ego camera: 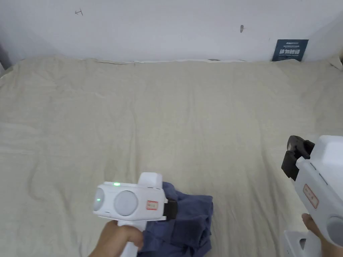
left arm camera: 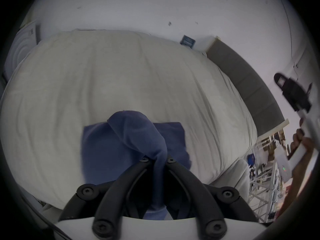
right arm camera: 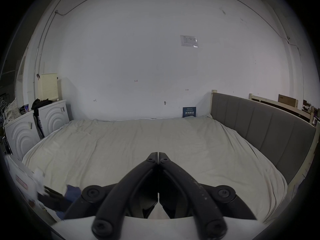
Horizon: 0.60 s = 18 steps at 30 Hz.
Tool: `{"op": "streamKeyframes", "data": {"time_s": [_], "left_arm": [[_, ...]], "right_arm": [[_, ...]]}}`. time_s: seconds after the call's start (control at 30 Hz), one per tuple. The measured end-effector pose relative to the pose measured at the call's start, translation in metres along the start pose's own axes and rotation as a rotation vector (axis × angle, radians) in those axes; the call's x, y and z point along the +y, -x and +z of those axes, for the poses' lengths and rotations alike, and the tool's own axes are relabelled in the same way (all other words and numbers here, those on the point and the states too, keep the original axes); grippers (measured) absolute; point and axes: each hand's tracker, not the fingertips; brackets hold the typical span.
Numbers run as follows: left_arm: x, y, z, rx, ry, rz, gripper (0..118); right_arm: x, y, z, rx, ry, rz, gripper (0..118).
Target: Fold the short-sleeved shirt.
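**Left tool holds the shirt; right tool idle, well off to the side**

The left tool pinches a bunched fold of the shirt, which lies crumpled on the bed at its near edge; the right tool, jaws together and empty, hovers well apart to the right; the left is far nearer.
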Motion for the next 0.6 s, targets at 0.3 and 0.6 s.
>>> {"op": "streamKeyframes", "data": {"time_s": [0.3,0.6], "left_arm": [[-0.014,-0.051,-0.078,0.066,0.125,-0.068,73],[0.001,-0.041,-0.006,-0.071,-0.219,0.018,116]], "right_arm": [[-0.003,-0.026,0.010,-0.056,-0.001,-0.003,2],[-0.003,-0.036,0.015,-0.073,-0.002,-0.016,2]]}}
